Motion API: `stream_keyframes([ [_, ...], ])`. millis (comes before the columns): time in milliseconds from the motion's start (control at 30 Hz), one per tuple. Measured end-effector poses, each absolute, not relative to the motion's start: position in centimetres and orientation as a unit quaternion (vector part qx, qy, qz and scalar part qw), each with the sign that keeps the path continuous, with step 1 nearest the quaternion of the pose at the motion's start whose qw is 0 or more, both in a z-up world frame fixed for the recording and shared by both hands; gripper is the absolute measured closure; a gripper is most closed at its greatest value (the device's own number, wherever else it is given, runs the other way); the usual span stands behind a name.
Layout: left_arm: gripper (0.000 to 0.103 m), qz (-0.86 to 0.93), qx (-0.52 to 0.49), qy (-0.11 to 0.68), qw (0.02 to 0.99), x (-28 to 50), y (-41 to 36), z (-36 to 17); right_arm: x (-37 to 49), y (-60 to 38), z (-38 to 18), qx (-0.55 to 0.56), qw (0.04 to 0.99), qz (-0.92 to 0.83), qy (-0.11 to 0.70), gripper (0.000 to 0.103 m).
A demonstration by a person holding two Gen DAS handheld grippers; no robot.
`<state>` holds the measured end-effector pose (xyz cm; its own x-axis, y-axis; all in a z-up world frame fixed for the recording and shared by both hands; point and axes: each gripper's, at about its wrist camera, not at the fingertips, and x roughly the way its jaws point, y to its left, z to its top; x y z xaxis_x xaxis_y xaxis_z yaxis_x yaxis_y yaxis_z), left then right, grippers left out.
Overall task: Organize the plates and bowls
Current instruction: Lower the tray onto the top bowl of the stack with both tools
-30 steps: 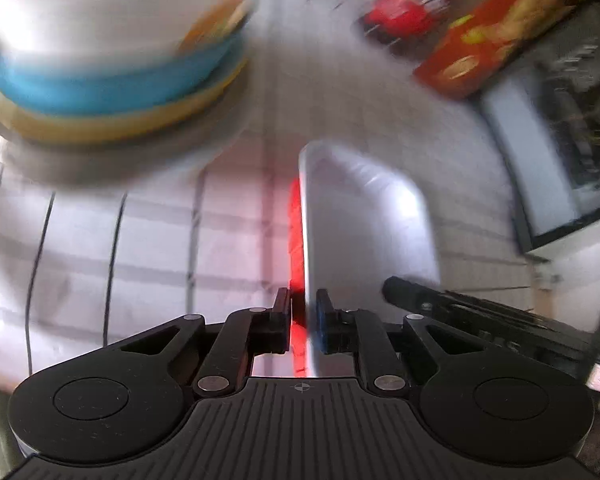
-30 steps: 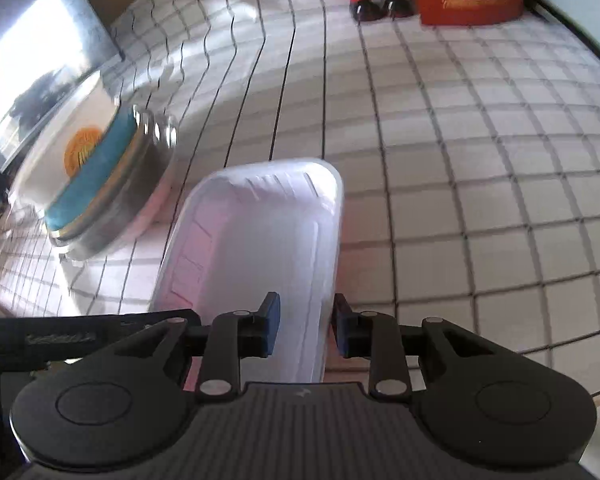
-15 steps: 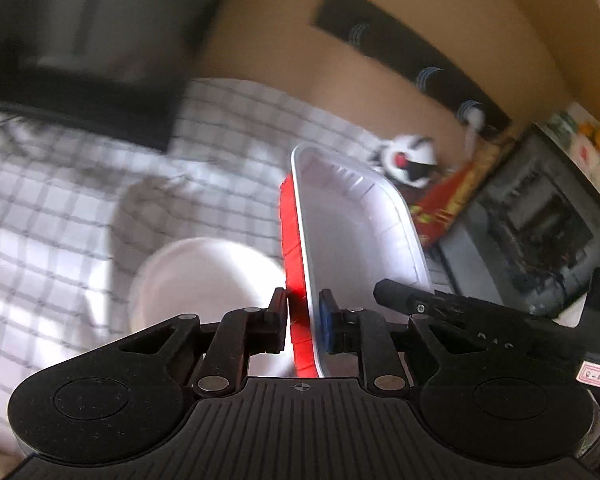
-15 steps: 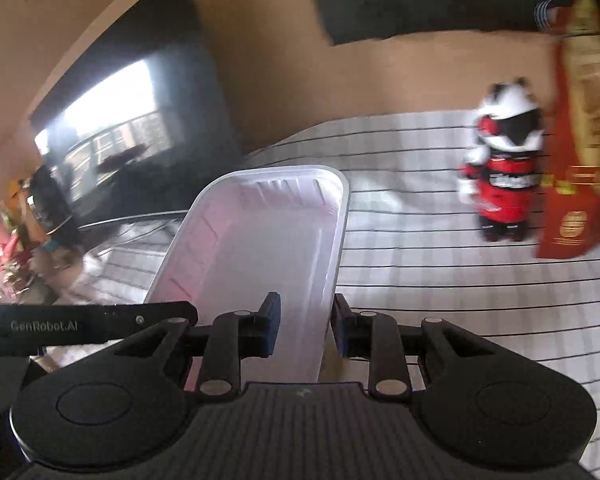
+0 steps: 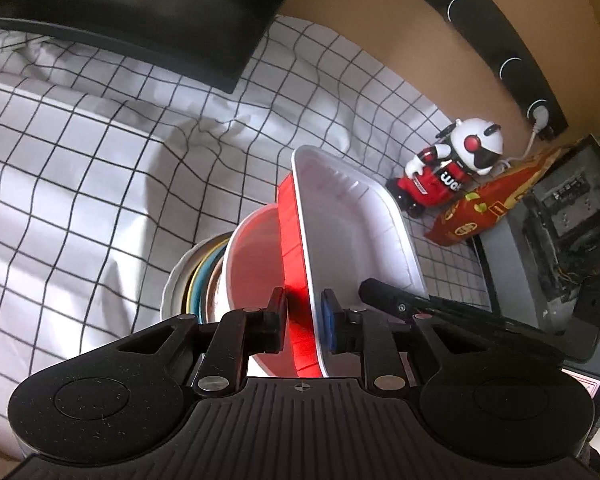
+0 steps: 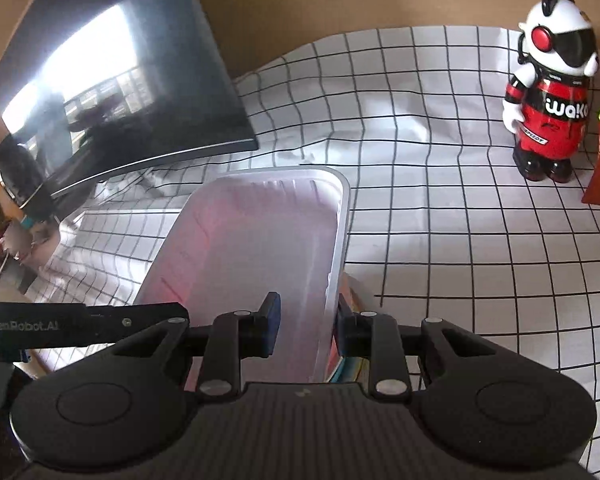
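Item: white rectangular tray [image 5: 352, 240] with a red outer wall, carried by both claws above a stack of plates and bowls [image 5: 204, 276] on the checked tablecloth [image 5: 80, 168]. Left to right. Stack: pale outer plate, yellow and blue rims, a pale bowl uppermost, lying just left of and beneath the tray's red side in the left wrist view. Left claw [image 5: 304, 320]: astride the tray's left long rim, jaws having just been opening, wall between them, left pad seemingly clear of it. Tray: long axis running straight away from both claws, near end at the fingers, far end toward the toy robot [image 5: 452, 168]. Right claw [image 6: 304, 324]: pinching the right long rim, closed as far as it goes. Judgement: the tray must travel down and slightly left to seat on the stack; neither hand is clearly nearer.
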<state>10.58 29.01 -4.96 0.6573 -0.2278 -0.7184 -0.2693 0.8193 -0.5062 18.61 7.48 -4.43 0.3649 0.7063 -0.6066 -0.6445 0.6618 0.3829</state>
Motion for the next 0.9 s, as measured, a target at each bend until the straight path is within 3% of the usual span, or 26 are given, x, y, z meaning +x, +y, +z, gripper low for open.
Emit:
stream_keyframes([
  [233,0.083,0.018,-0.309,0.411,0.857,9.9,29.6,-4.1,18.4,7.4,-3.5,0.045,0.824,0.420,0.379,0.076],
  [467,0.083,0.035,-0.340,0.456,0.821,10.4,30.8,-5.9,17.8,7.9,-3.2,0.034,0.825,0.415,0.383,0.076],
  [900,0.081,0.005,-0.350,0.444,0.825,9.5,30.8,-5.0,16.5,6.7,-1.9,0.034,0.831,0.412,0.371,0.073],
])
